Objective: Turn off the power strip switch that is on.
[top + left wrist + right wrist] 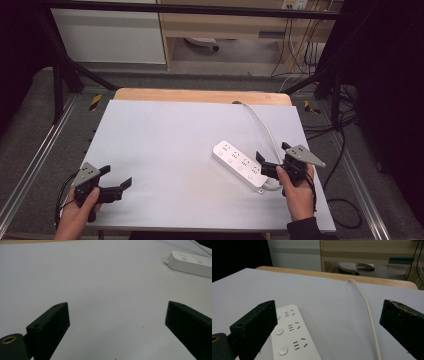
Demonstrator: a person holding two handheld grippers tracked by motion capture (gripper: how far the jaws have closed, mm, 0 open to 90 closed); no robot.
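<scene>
A white power strip (239, 164) lies slantwise on the pale grey table top (165, 145), right of centre, its white cable (265, 129) running off toward the far edge. My right gripper (274, 156) hovers by the strip's near end, open, nothing between its jaws. In the right gripper view the power strip (292, 336) sits just inside the left jaw and the cable (368, 312) runs between the jaws. My left gripper (116, 177) is at the near left corner, open and empty. In the left gripper view the power strip (192, 263) lies far off at upper right.
A wooden table edge (200, 95) shows beyond the grey top. Black frame posts (57, 75) stand at both sides. Loose dark cables (345, 150) lie on the floor to the right, and cabinets (110, 35) stand behind.
</scene>
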